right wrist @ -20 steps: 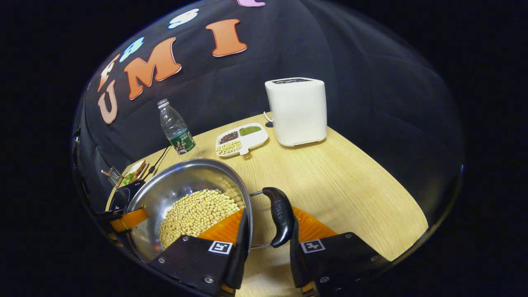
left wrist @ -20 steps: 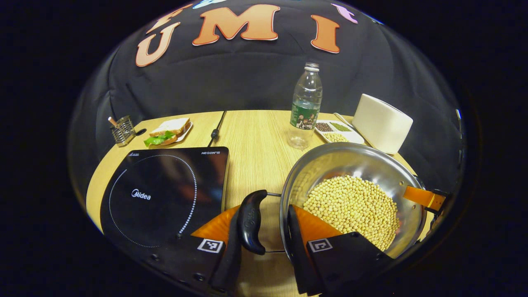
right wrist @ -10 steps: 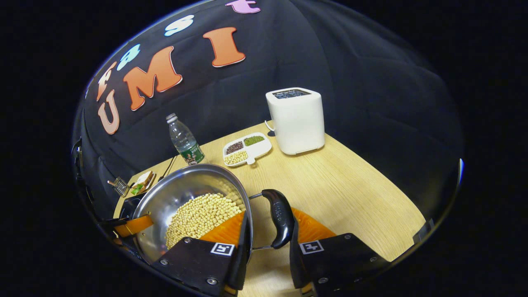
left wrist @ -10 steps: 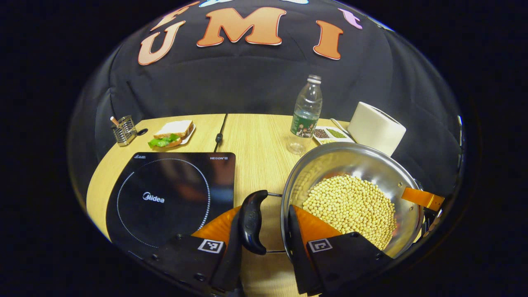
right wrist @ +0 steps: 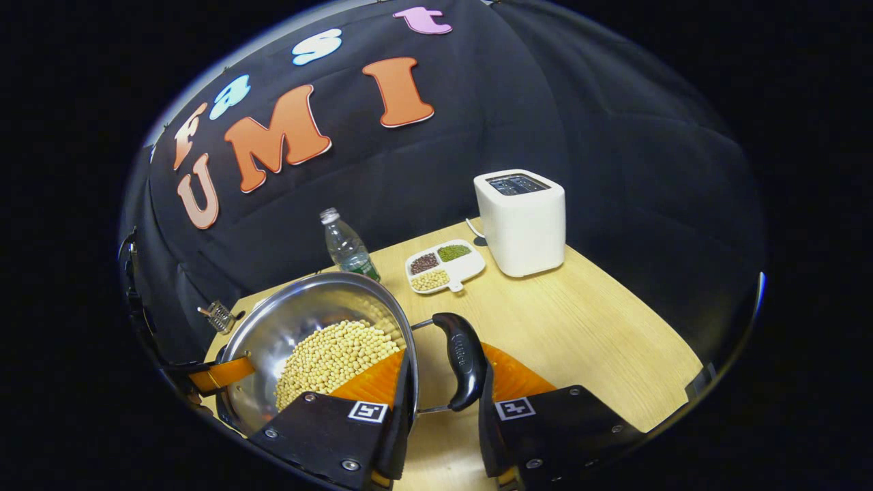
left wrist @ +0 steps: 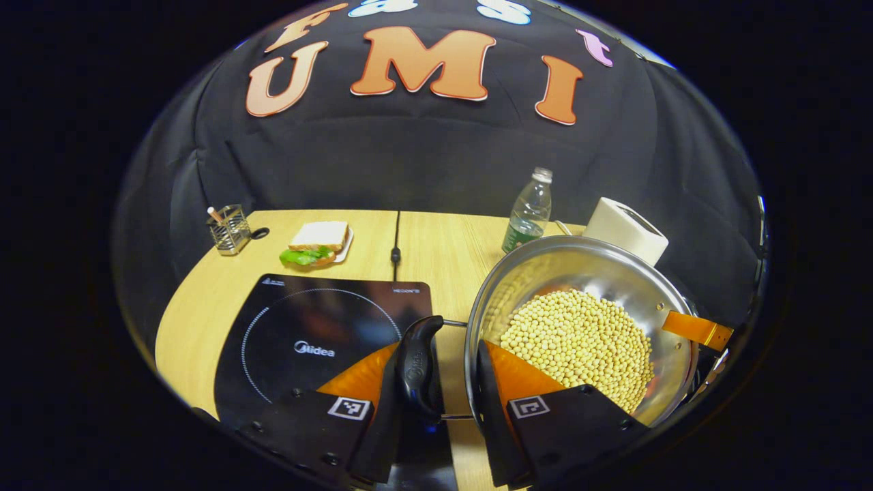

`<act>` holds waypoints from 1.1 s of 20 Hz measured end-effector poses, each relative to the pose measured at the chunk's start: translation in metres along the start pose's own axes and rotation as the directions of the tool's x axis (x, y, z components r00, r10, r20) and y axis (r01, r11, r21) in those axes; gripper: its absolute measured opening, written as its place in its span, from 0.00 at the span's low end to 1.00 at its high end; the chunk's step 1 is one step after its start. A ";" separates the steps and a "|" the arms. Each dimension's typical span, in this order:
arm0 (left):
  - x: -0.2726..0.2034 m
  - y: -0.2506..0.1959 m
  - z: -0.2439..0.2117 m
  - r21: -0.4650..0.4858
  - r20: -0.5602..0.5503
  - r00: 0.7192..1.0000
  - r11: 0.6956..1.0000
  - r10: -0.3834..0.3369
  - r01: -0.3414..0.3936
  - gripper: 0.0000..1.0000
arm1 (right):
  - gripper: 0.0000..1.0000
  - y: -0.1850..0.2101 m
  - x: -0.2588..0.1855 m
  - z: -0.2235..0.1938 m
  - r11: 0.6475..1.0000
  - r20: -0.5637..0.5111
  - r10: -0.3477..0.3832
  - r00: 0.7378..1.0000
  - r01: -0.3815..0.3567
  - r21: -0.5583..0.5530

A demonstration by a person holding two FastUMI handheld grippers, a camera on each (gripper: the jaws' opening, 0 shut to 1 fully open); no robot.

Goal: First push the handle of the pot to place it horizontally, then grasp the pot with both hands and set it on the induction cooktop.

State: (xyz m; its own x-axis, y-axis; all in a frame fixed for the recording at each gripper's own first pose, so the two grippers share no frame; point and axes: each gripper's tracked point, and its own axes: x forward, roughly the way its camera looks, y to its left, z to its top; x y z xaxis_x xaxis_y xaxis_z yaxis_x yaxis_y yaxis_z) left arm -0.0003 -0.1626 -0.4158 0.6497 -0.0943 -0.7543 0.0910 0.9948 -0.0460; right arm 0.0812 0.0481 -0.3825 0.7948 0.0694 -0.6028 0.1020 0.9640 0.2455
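A steel pot [left wrist: 586, 273] holding soybeans [left wrist: 576, 341] hangs above the wooden table between my two grippers. My left gripper [left wrist: 436, 354] is shut on the pot's black left handle [left wrist: 417, 365], which lies over the right edge of the black induction cooktop [left wrist: 320, 327]. One of its fingers reaches over the rim above the beans. My right gripper [right wrist: 447, 365] is shut on the black right handle [right wrist: 462, 358] beside the pot [right wrist: 300, 317]. Each gripper also appears across the pot in the other's view: the right gripper [left wrist: 702, 334] and the left gripper [right wrist: 211, 375].
Behind the pot stand a water bottle [left wrist: 528, 211] and a white toaster [right wrist: 522, 218], with a divided tray of beans [right wrist: 443, 266] between them. A sandwich plate [left wrist: 317, 245], a wire holder [left wrist: 228, 228] and a black cable [left wrist: 395, 245] lie beyond the cooktop.
Both grippers have carried the pot up and to the left. The cooktop now sits under the left handle, and the bottle, tray and toaster look farther off.
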 end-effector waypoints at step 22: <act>-0.057 0.189 0.022 -0.133 0.026 0.990 0.982 0.138 -0.133 0.57 | 0.43 0.196 0.000 -0.011 0.980 -0.004 0.170 0.985 -0.169 -0.104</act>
State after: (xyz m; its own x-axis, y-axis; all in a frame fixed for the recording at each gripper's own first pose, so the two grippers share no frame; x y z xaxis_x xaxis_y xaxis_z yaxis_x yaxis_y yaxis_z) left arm -0.0034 0.0303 -0.3669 0.6756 0.0424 -0.7360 -0.0977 0.9947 -0.0324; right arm 0.0946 0.2402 -0.3425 0.7983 0.2331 -0.5553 -0.0969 0.9598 0.2636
